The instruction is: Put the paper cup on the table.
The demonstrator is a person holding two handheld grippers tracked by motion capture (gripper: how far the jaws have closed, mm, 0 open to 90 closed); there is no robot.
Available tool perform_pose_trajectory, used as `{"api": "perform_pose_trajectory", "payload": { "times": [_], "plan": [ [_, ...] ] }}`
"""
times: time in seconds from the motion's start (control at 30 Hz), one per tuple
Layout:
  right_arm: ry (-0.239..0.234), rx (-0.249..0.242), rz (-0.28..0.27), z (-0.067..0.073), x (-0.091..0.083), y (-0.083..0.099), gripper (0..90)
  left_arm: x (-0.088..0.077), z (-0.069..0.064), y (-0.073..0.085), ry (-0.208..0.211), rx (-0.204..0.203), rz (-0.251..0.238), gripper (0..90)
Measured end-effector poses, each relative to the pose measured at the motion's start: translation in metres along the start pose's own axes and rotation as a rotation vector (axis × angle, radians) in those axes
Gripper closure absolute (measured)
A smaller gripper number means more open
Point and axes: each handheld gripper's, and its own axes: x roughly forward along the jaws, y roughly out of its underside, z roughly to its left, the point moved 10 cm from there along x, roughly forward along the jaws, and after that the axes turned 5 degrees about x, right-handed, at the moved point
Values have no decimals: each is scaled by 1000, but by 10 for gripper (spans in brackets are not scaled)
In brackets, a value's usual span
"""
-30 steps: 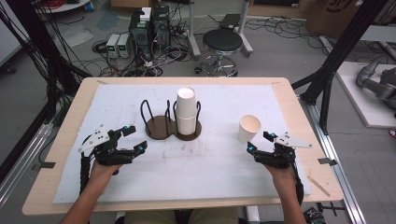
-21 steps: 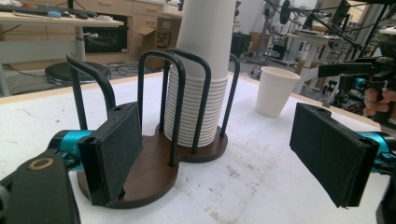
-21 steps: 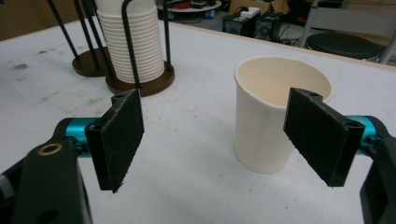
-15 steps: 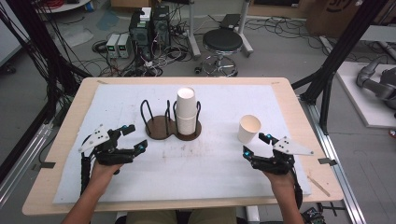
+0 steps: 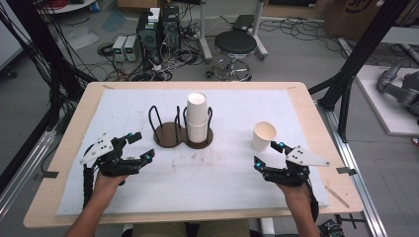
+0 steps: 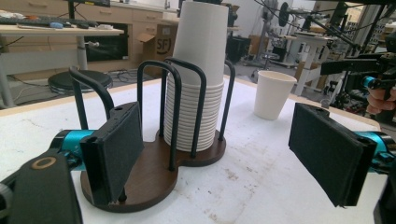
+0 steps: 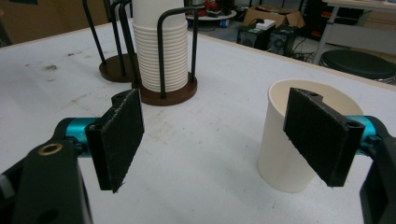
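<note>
A tall stack of white paper cups [image 5: 196, 118] stands in the right ring of a dark wooden holder [image 5: 173, 138] with black wire loops; the left ring is empty. A single white cup [image 5: 263, 136] stands upright on the white mat to the right. My left gripper [image 5: 143, 145] hovers open left of the holder; its jaws have just been closing a little with nothing between them. In the left gripper view the gripper [image 6: 233, 154] frames the stack [image 6: 198, 74] from a distance. My right gripper [image 5: 267, 154] is open just in front of the single cup [image 7: 289, 140], not touching it.
The white mat [image 5: 222, 177] covers most of the wooden table [image 5: 59, 168]. Beyond the far edge are a black stool [image 5: 235, 44], cables and equipment boxes on the floor. Black frame posts stand at both sides of the table.
My right gripper has drawn back a little from the single cup toward the near edge. The left hand has stayed where it was.
</note>
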Motion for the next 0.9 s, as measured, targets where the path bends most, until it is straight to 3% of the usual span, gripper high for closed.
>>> {"api": "perform_pose_trajectory", "payload": {
  "times": [0.9],
  "plan": [
    [0, 2, 3, -4, 3, 2, 207, -1, 1, 2, -6, -1, 6, 176]
  ]
}}
